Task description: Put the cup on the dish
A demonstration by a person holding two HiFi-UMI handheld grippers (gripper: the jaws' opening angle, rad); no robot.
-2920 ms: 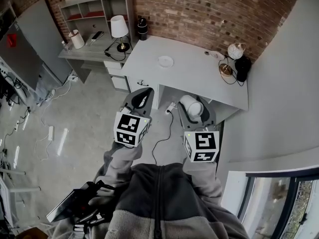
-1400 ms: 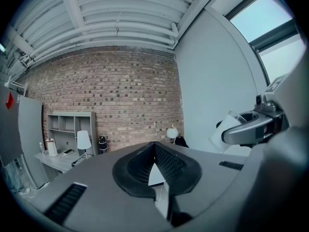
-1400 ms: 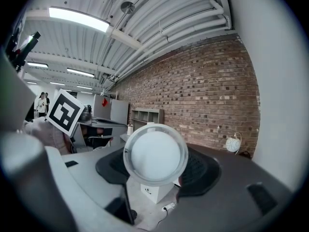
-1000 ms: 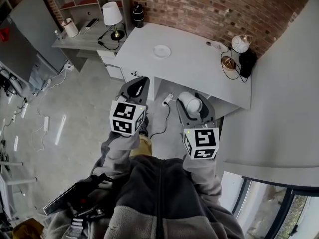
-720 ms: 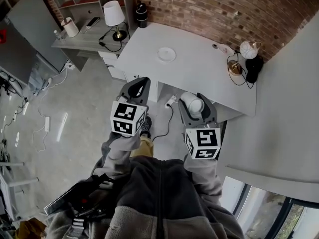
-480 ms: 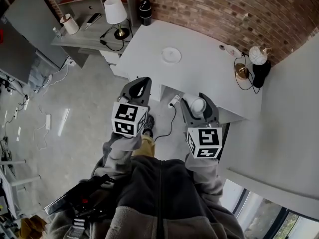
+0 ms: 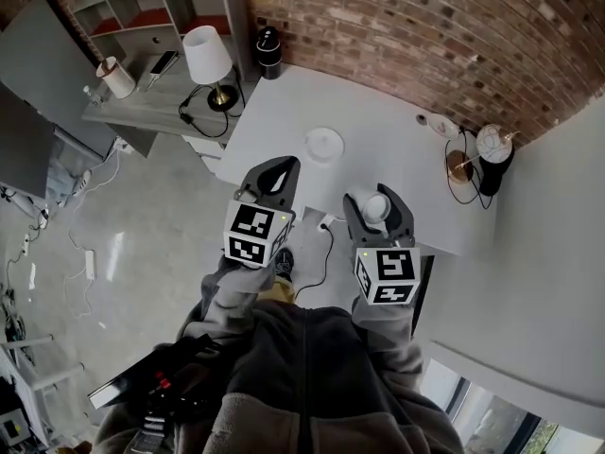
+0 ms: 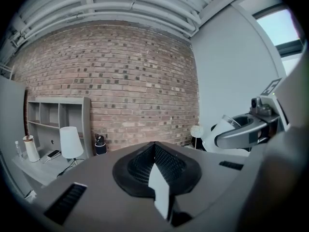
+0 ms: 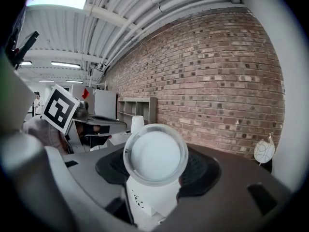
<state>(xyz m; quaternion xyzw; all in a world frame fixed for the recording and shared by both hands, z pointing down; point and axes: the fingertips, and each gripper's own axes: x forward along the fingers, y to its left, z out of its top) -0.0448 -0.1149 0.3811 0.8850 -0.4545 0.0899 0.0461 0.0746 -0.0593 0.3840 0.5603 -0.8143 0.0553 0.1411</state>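
Note:
A white cup (image 7: 371, 206) sits between the jaws of my right gripper (image 7: 376, 195), which is shut on it. In the right gripper view the cup (image 9: 155, 154) lies on its side, its round end facing the camera. The small white dish (image 7: 324, 144) rests on the white table (image 7: 388, 135), ahead and left of the cup. The cup hangs over the table's near edge. My left gripper (image 7: 277, 166) is shut and holds nothing; its jaws meet in the left gripper view, left gripper (image 8: 154, 145). That view also shows the cup (image 8: 228, 128) at the right.
A white-shaded lamp (image 7: 207, 57) stands on a grey side desk (image 7: 142, 97) at the left. A black cylinder (image 7: 267, 50) sits at the table's far left corner, and a globe lamp (image 7: 493, 145) at its right end. A brick wall backs the table. Cables lie on the floor.
The person has walked up to the table, so the table and dish now lie closer under both grippers. The cup stays in the right gripper; the left stays shut.

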